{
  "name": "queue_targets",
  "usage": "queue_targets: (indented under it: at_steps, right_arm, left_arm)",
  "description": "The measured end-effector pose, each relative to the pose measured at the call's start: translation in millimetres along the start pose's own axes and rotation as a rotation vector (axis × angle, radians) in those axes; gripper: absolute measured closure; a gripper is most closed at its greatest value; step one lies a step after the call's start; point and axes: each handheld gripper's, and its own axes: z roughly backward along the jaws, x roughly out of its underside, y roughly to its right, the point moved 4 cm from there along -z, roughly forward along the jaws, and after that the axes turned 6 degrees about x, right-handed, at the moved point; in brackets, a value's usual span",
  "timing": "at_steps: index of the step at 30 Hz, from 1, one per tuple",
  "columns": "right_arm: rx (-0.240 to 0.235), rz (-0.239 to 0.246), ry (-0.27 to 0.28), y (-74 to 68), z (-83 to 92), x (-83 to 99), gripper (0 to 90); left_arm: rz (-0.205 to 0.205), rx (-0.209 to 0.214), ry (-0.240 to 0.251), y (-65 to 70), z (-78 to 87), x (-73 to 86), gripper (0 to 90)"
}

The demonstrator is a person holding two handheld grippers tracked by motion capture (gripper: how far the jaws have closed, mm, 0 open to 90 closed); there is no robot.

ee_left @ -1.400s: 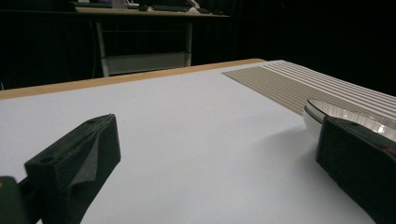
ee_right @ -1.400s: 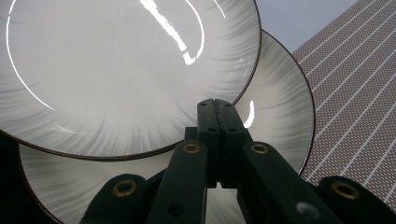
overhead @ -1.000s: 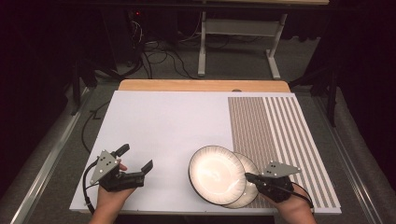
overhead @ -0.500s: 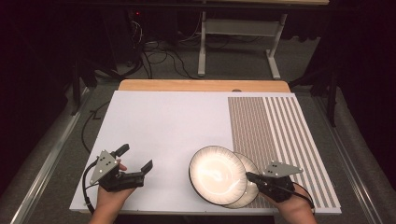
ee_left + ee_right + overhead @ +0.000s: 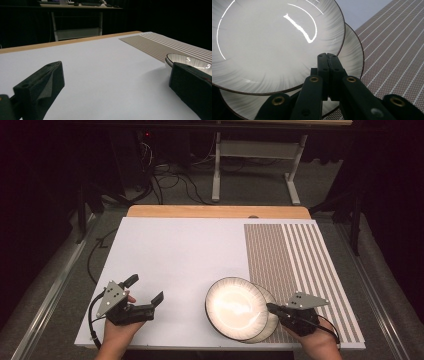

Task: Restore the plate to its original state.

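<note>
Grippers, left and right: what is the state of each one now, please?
Left gripper: open, holding nothing.
Right gripper: closed over the lower plate; whether it grips a plate cannot be told.

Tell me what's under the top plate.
A second plate lies under the top plate, its rim showing on the right. Its middle is covered. The right hand-held gripper, shut, reaches over both rims.

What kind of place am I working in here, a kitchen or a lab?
Most likely a lab or recording studio: black curtained surroundings, loose cables on the floor, a bare white table and a metal desk frame behind it.
</note>
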Motion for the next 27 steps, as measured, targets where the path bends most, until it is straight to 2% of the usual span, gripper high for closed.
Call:
queue_targets:
  at_steps: [13,24,27]
  right_arm:
    - [0.017,-0.019,0.018,6.3,5.4,0.2,90.0]
    - [0.051,-0.072,0.074,20.1,19.5,-2.7,90.0]
    - [0.074,-0.097,0.084,28.4,24.7,-1.0,90.0]
  left_arm:
    - [-0.001,0.0,0.001,-0.4,0.7,-0.3,0.8]
    - [-0.006,-0.002,0.0,-0.3,0.7,-0.5,0.8]
    - [-0.006,-0.003,-0.001,-0.3,0.6,-0.5,0.7]
